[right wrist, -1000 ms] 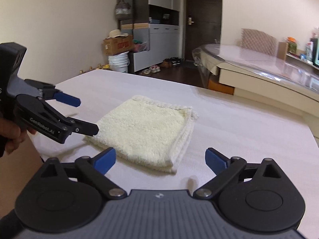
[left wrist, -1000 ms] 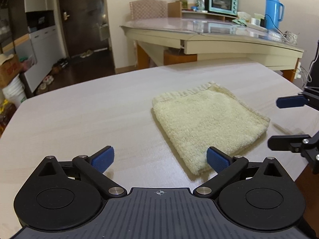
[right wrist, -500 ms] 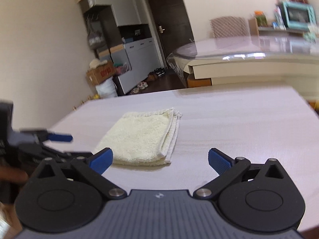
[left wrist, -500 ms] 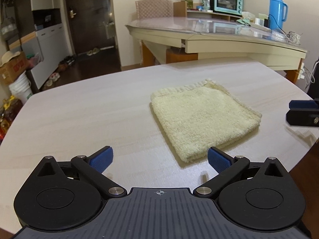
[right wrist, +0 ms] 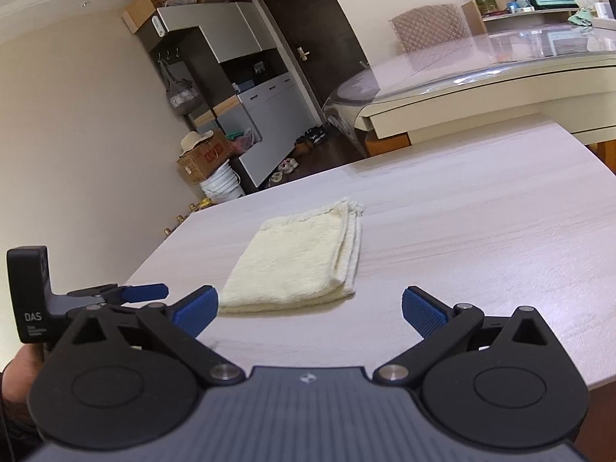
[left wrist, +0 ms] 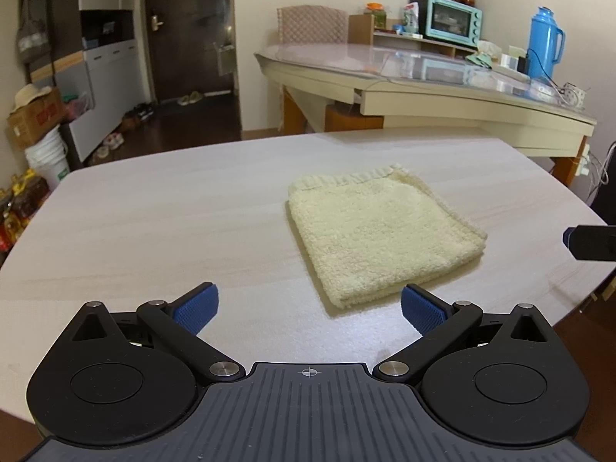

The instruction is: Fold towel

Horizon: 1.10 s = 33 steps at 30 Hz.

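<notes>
A pale yellow towel point(left wrist: 381, 231) lies folded into a small flat square on the light wooden table point(left wrist: 154, 231). It also shows in the right wrist view point(right wrist: 296, 265), with its layered edges on the right side. My left gripper point(left wrist: 308, 308) is open and empty, held back from the towel's near corner. My right gripper point(right wrist: 308, 308) is open and empty, back from the towel's near edge. The left gripper appears at the left edge of the right wrist view point(right wrist: 127, 292). A tip of the right gripper shows at the right edge of the left wrist view point(left wrist: 589, 242).
A second table point(left wrist: 423, 81) with a glass top stands behind, carrying a teal toaster oven point(left wrist: 450, 19) and a blue thermos point(left wrist: 544, 42). A chair point(left wrist: 312, 25), a dark door point(left wrist: 188, 30), a cabinet, boxes and a white bucket point(left wrist: 46, 158) are further off.
Both grippers have pulled back from the towel and stayed open. The right gripper has swung and tilted, and has slid almost out of the left wrist view. The towel has not moved.
</notes>
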Motion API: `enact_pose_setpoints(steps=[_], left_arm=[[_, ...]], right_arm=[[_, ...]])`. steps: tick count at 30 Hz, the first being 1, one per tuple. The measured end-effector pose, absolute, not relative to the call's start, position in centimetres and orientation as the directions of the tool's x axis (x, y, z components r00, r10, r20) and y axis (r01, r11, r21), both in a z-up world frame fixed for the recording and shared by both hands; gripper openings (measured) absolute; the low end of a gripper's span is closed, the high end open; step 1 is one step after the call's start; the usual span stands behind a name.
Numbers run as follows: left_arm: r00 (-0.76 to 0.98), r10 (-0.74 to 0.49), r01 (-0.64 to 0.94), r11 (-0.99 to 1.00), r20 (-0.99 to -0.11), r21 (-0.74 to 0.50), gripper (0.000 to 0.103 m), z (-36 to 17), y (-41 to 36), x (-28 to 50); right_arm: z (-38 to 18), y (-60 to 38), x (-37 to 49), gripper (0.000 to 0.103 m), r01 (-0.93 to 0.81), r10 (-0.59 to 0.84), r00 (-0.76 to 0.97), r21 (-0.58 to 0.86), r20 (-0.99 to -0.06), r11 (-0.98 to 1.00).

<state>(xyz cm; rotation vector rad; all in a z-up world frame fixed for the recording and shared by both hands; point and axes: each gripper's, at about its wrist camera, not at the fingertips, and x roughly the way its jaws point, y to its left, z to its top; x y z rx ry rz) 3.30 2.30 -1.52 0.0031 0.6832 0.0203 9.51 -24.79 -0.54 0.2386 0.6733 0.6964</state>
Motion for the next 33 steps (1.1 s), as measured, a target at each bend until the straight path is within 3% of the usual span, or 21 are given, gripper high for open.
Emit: enact_pose_setpoints(steps=[14, 33], left_arm=[[0.77, 0.031, -0.062, 0.998, -0.637, -0.026, 0.103, -1.2, 1.6, 2.0], [0.772, 0.025, -0.062, 0.997, -0.635, -0.037, 0.103, -1.4, 0.9, 1.9]], right_arm=[[0.7, -20.5, 6.7, 0.103, -0.559, 0.503, 0.661, 0.083, -0.557, 0.825], [0.0, -21.2, 7.1, 0.103, -0.539, 0.488, 0.658, 0.095, -0.574, 0.837]])
